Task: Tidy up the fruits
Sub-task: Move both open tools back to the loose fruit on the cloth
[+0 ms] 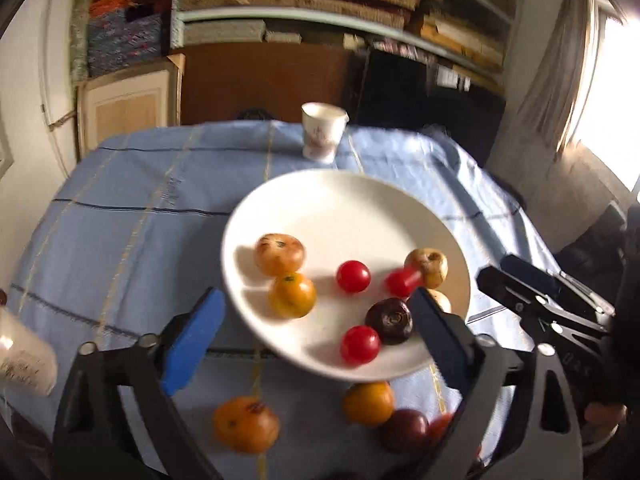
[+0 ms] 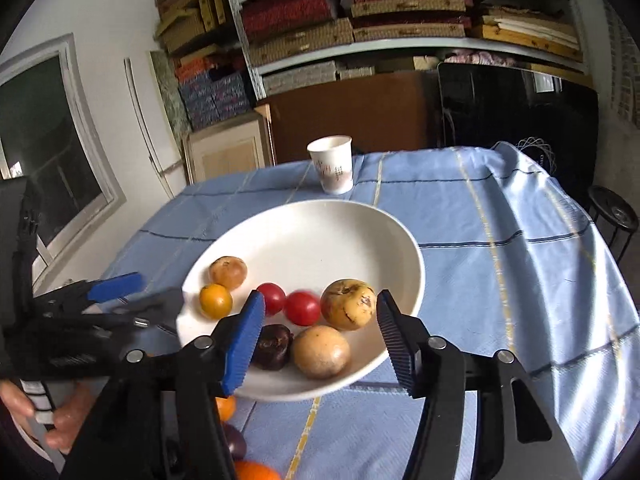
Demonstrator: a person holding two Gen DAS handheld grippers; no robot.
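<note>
**Both tools empty over the plate, more fruit waiting below**

Left tool (image 1: pixel 316 336) stands with its blue pads far apart and nothing between them; the near rim of the white plate (image 1: pixel 280 200) lies just ahead of its fingertips. Right tool (image 2: pixel 320 344) has its pads apart too, and they press on nothing, with a pale yellow fruit (image 2: pixel 320 352) and a dark purple one (image 2: pixel 274 346) on the plate just beyond them.

Most of the fruit is already on the plate: two orange ones, red tomatoes (image 1: pixel 353 277), the yellow ones and the purple one. Still on the blue-clothed tabletop (image 1: pixel 120 220), below and nearer than the left tool's fingertips, lie a large orange fruit (image 1: pixel 246 424), a smaller orange one (image 1: pixel 368 403) and a dark plum (image 1: pixel 404 424).

My reading: this is a pause between placements. Next, one tool should drop toward a loose fruit on the cloth, straddle it, and close gently, since round fruit rolls easily.
</note>
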